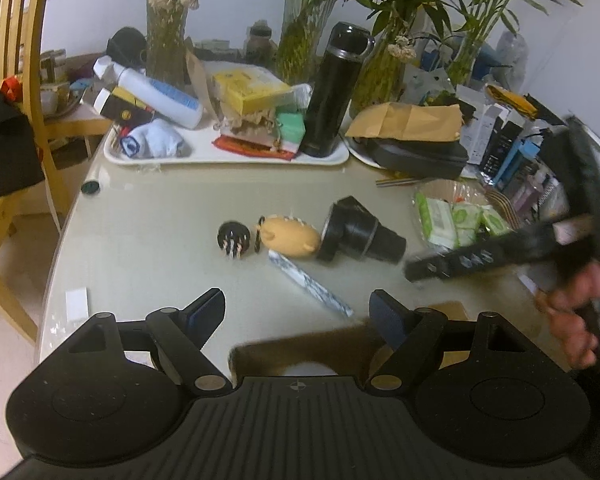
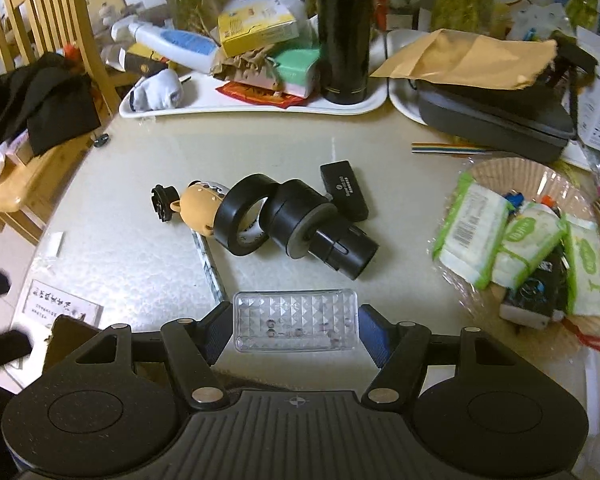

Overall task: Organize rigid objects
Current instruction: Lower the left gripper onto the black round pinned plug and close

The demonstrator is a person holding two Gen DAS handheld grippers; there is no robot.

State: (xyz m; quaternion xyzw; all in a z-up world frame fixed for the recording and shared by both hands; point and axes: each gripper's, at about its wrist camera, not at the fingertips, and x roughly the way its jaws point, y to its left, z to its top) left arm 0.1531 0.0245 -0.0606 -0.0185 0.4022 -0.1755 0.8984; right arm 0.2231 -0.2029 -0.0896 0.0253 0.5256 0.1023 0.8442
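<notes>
In the right wrist view my right gripper (image 2: 296, 322) is shut on a clear faceted plastic case (image 2: 296, 312), its blue pads pressing on the case's short ends, above the table. Beyond it lie a black tape roll (image 2: 244, 220), a black stepped cylinder (image 2: 320, 232), a tan toy figure (image 2: 196, 208), a small black ribbed plug (image 2: 162, 202) and a flat black stick (image 2: 344, 188). My left gripper (image 1: 298, 300) hangs open over the table's near edge with nothing between its fingers. A blurred brown thing (image 1: 300, 348) lies under it. The toy (image 1: 290, 238) and cylinder (image 1: 360, 236) lie ahead.
A white tray (image 2: 220, 106) at the back holds a tall black flask (image 2: 342, 32), boxes and a bottle. To the right are a brown envelope (image 2: 468, 60) on a dark case and a basket (image 2: 500, 176) of wipe packs. Wooden chairs (image 2: 40, 40) stand left. A patterned strip (image 1: 310, 284) lies mid-table.
</notes>
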